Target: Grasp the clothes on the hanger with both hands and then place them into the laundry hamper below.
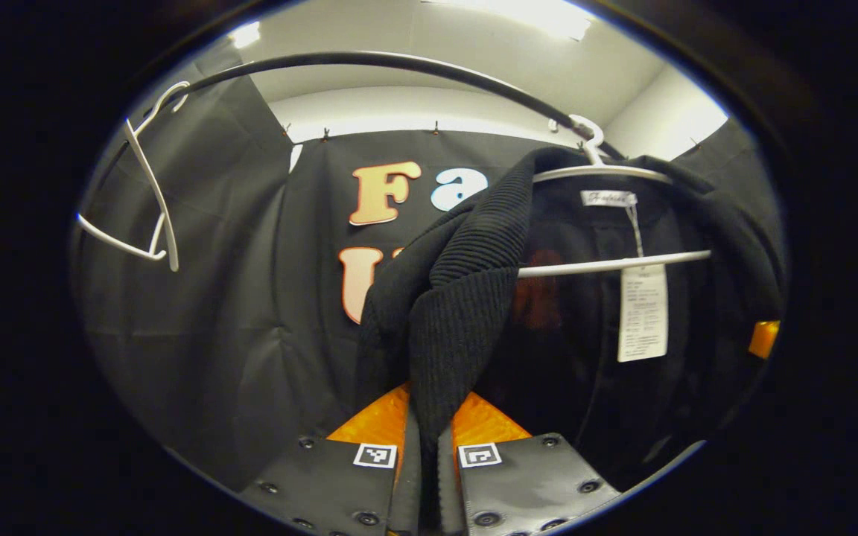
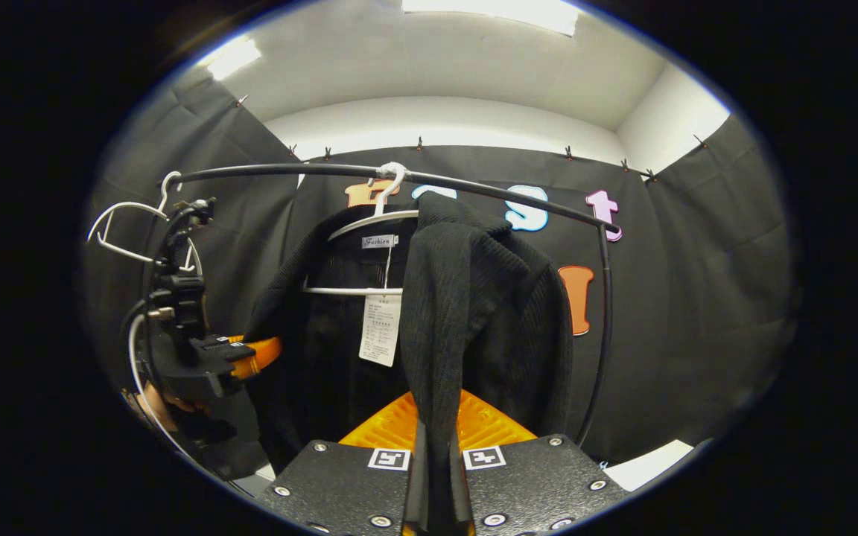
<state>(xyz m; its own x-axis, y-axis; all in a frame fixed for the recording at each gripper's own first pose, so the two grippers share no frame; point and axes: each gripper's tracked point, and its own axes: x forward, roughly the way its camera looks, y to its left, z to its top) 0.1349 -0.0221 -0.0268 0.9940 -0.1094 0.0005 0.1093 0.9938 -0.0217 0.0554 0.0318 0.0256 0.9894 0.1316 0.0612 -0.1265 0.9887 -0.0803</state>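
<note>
Both grippers, left gripper (image 1: 427, 447) and right gripper (image 2: 436, 454), are pinched closed on the soft, floppy black cardigan's (image 2: 466, 313) front edges; looks light, should slide off the hanger (image 2: 369, 223).

Garment (image 1: 459, 313) hem and care tag (image 1: 642, 313) print: cut off, unreadable.

A curved black clothes rail (image 1: 414, 63) arcs across the top of the left gripper view, and in the right gripper view it bends down into an upright post (image 2: 605, 313) at its far end. An empty white hanger (image 1: 150, 193) hooks over the rail's other end, hanging tilted. Behind, black cloth (image 1: 235, 298) is pinned up by small clips along a white wall (image 2: 444, 123). Bright ceiling lights (image 2: 232, 58) glow overhead.
</note>
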